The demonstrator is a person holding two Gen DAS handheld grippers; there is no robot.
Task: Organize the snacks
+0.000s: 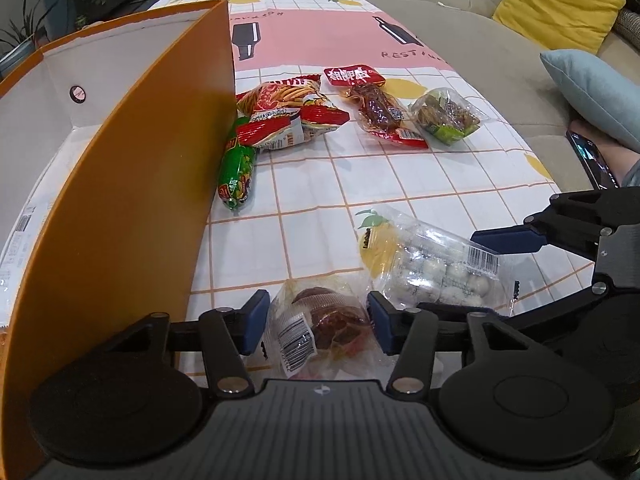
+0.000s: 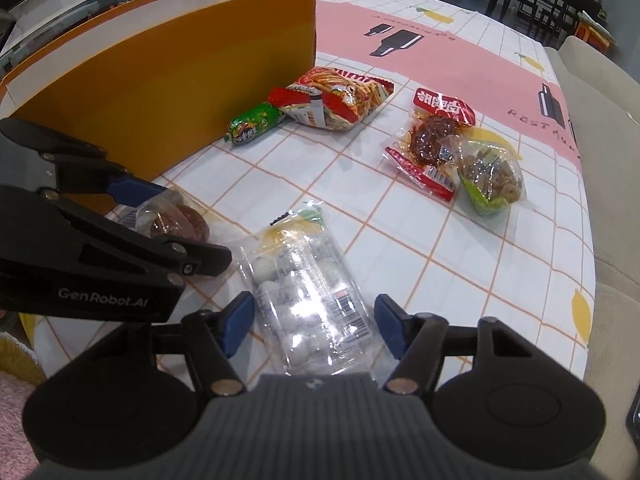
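Straddling: left gripper point(image 1: 317, 322), jaws apart on either side of a clear packet of dark red meat point(image 1: 328, 330) at the near edge of the tabletop point(image 1: 320, 184); whether the pads press it cannot be told.
Right gripper point(image 2: 314, 326): jaws apart around a clear bag of white balls point(image 2: 308, 304), gaps showing at both pads, not gripping.
Orange box point(image 1: 132, 168): open, standing along the tabletop's left edge.
Green sausage point(image 1: 237, 176): lying against the box wall.
Red noodle snack bags point(image 1: 288, 112): piled just beyond the sausage.
Red-labelled meat pack point(image 1: 376, 110): toward the middle of the tabletop.
Green-trimmed nut bag point(image 1: 446, 116): just beside it, nearer the right edge.
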